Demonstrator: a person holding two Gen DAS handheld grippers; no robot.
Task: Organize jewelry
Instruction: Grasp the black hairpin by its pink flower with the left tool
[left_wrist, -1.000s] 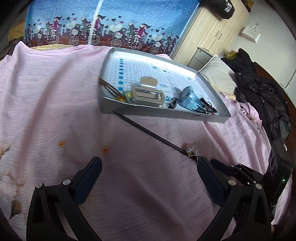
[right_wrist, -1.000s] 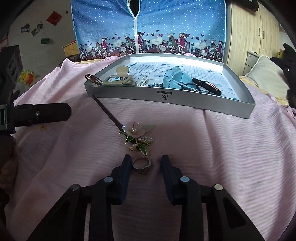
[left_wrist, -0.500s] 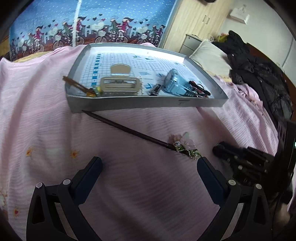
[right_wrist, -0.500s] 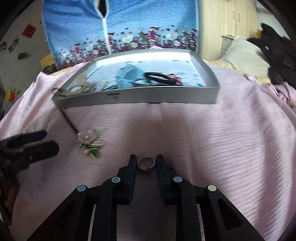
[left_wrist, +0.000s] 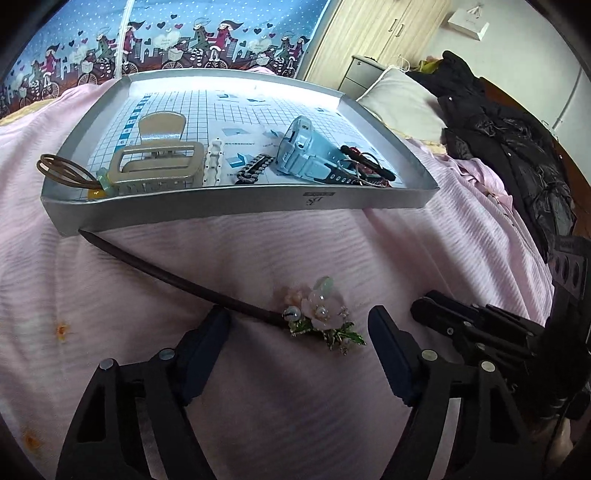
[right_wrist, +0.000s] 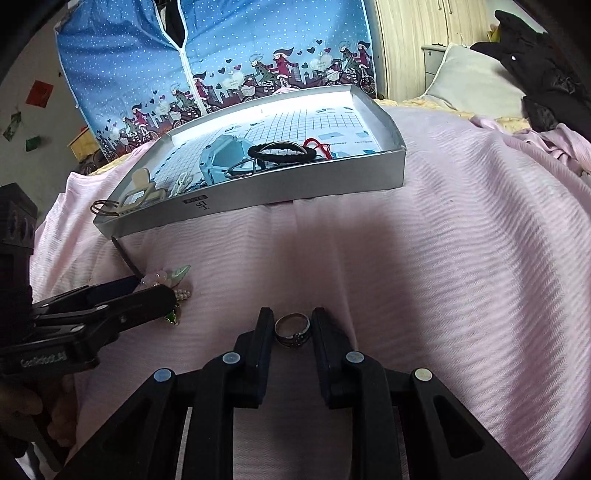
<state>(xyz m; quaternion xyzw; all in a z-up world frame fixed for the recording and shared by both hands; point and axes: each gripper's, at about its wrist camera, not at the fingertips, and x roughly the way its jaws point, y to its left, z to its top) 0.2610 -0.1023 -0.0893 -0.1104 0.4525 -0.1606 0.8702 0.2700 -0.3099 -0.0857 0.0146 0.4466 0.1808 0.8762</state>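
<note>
Pink bedspread (right_wrist: 443, 258), silver tray (left_wrist: 240, 210) beyond, blue curtain (right_wrist: 147, 55) far behind. Left gripper (left_wrist: 299, 328) gapes around a hairpin (left_wrist: 317, 314); right gripper (right_wrist: 293, 325) clamps a ring (right_wrist: 293, 329). Tray logo unreadable.

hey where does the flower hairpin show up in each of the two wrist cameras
Left wrist: the flower hairpin lies low centre on the pink sheet, between the open left gripper fingers.
Right wrist: its flower sits at left, partly behind the left gripper.
Shared landmark: silver tray.
</note>
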